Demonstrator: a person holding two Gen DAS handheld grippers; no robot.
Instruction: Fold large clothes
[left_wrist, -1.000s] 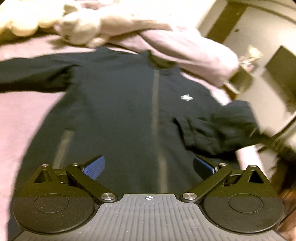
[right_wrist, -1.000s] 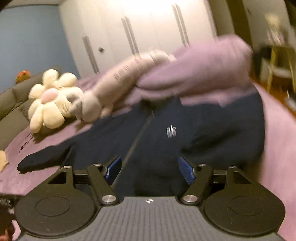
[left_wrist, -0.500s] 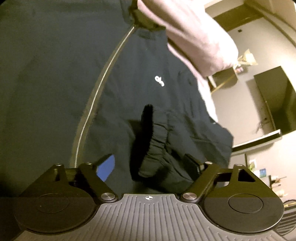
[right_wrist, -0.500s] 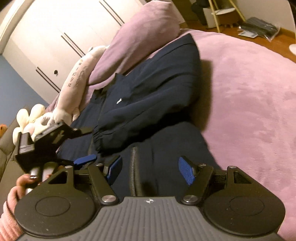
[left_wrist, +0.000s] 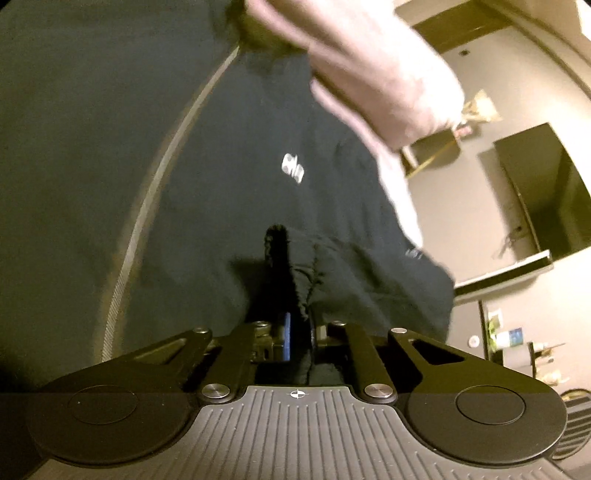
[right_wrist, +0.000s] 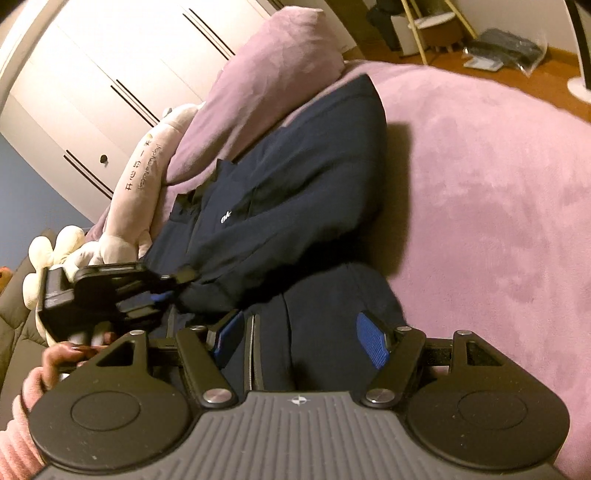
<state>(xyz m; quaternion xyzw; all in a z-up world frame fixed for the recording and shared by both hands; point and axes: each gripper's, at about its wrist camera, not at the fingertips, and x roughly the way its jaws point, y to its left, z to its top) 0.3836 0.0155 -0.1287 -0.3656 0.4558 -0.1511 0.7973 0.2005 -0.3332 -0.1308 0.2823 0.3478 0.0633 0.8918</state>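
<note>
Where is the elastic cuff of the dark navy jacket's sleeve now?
In the left wrist view, the elastic cuff sits at bottom centre, pinched in the left gripper, lying over the dark navy jacket right of its zipper.

Jacket (right_wrist: 295, 206) spread on bed (right_wrist: 498, 206), one sleeve (right_wrist: 273, 243) folded across its front; pillow (right_wrist: 266, 88) behind collar end, resting partly on jacket; long plush toy (right_wrist: 140, 195) left of pillow, alongside jacket; flower plush (right_wrist: 44, 254) farther left, behind left gripper (right_wrist: 177, 284); sleeve cuff (left_wrist: 291, 280) between left gripper's jaws; right gripper (right_wrist: 299, 334) over jacket hem, zipper (right_wrist: 255, 354) between its fingers; wardrobe (right_wrist: 122, 62) behind bed.
</note>
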